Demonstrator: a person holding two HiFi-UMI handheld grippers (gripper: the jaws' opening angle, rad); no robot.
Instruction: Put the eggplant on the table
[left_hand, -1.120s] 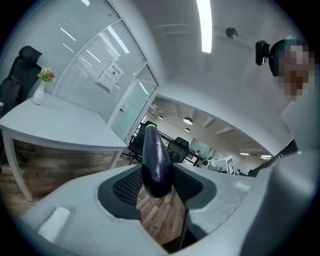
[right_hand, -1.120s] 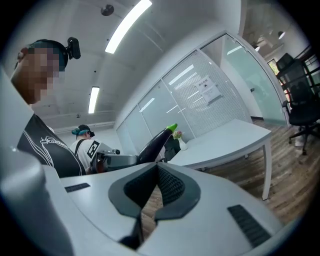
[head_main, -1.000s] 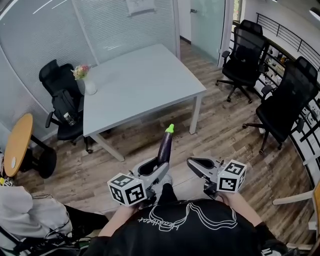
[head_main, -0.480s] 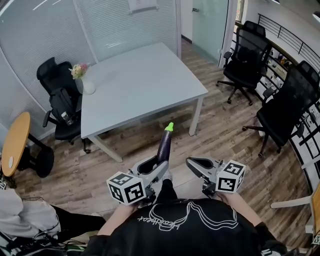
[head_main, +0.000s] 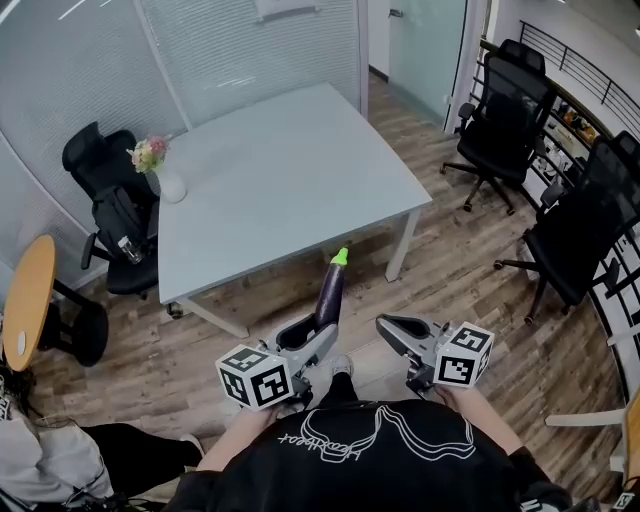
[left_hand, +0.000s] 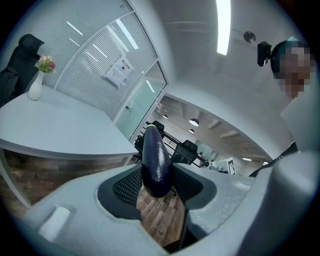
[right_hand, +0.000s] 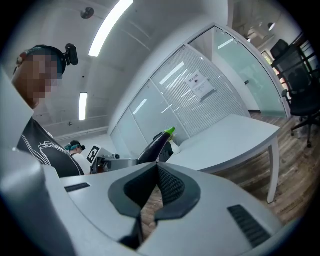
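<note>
While the eggplant is not yet on the worktop, it is held upright in the left gripper, with its green tip uppermost and its rounded dark purple lower end pinched between the fingers. In the left gripper view the eggplant is seen clamped between the two dark ribbed pads, above the wooden floor. It is carried in front of the near edge of the worktop, not touching it, and its green tip appears just short of that edge in the head view. The right gripper is held beside the left one and nothing is gripped by it; its fingers are pressed together at the tips, and the eggplant is seen beyond them in the right gripper view. A white vase of flowers is set near the left corner of the worktop. A black office chair is placed at the left edge of the worktop, and two more black chairs are seen well apart from it on the right.
</note>
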